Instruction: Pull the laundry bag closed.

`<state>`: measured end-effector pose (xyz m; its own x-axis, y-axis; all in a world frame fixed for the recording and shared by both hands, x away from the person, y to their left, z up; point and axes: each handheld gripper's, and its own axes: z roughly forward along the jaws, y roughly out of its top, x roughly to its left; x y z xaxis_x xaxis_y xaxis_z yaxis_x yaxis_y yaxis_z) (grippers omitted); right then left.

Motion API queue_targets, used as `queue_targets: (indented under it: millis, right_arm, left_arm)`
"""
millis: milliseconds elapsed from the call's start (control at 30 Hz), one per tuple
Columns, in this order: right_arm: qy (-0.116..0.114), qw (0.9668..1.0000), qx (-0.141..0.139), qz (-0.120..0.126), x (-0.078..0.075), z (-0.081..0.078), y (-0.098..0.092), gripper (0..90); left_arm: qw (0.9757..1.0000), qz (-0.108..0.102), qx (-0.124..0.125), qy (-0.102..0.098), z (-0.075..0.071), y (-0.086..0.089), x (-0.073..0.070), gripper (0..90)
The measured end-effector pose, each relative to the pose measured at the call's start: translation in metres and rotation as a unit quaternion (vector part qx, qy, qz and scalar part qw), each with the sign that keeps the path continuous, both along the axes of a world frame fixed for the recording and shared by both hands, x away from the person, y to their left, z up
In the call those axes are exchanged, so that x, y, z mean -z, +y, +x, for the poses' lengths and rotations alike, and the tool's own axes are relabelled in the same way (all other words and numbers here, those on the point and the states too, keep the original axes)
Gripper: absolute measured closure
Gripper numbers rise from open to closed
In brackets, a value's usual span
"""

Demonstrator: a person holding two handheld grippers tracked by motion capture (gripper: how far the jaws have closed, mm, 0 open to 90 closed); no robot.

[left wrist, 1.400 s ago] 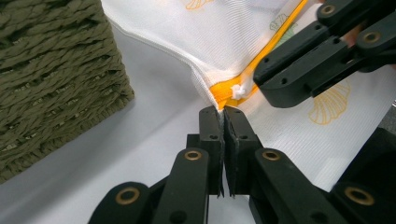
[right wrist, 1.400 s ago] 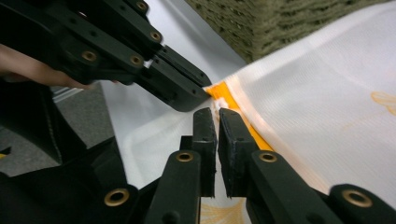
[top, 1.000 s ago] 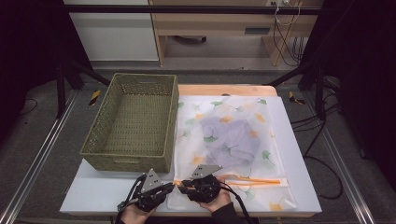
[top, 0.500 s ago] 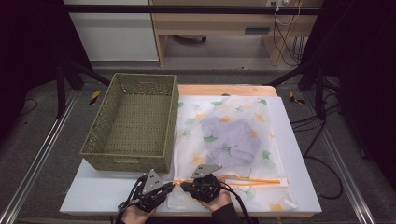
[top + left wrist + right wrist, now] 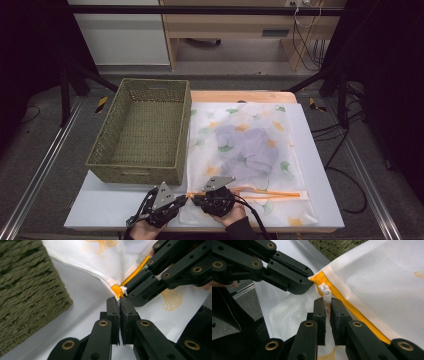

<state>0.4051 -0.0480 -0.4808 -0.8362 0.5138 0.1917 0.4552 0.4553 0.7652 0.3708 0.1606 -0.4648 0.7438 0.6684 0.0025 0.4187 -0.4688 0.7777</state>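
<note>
A white mesh bag printed with ginkgo leaves lies flat on the table, a lavender garment inside it. Its orange zipper runs along the near edge. My left gripper is shut on the bag's corner fabric right at the zipper's end. My right gripper faces it from the other side. Its jaws have just been opening a little after closing in. The white zipper pull sits between them, and the pads still pinch its tab. The two grippers' tips nearly touch.
An empty woven olive basket stands left of the bag, its near wall close to my left gripper. The white tabletop ends just behind both hands. Dark floor and metal rails surround the table.
</note>
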Motion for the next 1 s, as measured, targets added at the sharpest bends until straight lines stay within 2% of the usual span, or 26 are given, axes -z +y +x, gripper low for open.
queue_targets:
  millis: [167, 533, 600, 700, 833, 867, 1000]
  right_arm:
    - [-0.001, 1.0000, -0.002, -0.005, -0.0021, -0.0020, -0.0026, 83.6]
    - [0.006, 0.9999, 0.008, -0.011, -0.0001, 0.0004, -0.0019, 83.5]
    - [0.010, 0.9999, 0.005, -0.012, 0.0005, 0.0004, -0.0004, 82.8]
    - [0.002, 1.0000, 0.004, -0.008, -0.0003, 0.0002, -0.0007, 79.1]
    - [-0.007, 0.9999, -0.004, -0.014, -0.0018, 0.0000, 0.0015, 84.2]
    - [-0.008, 0.9998, -0.003, -0.018, -0.0018, -0.0004, 0.0024, 90.0]
    - [-0.011, 0.9996, -0.002, -0.027, -0.0024, -0.0006, 0.0016, 90.0]
  left_arm:
    - [0.9999, 0.009, -0.002, 0.008, 0.0011, -0.0015, 0.0026, 85.5]
    - [0.9999, 0.006, 0.008, 0.010, 0.0006, -0.0025, 0.0032, 85.5]
    - [0.9999, 0.006, 0.008, 0.011, 0.0007, -0.0024, 0.0034, 85.5]
    - [0.9998, 0.005, 0.010, 0.014, 0.0011, -0.0028, 0.0036, 85.5]
    - [0.9998, 0.005, 0.010, 0.014, 0.0010, -0.0029, 0.0032, 85.6]
    - [0.9999, 0.006, 0.009, 0.014, 0.0012, -0.0026, 0.0033, 85.6]
    - [0.9999, 0.003, 0.008, 0.014, 0.0017, -0.0019, 0.0035, 85.6]
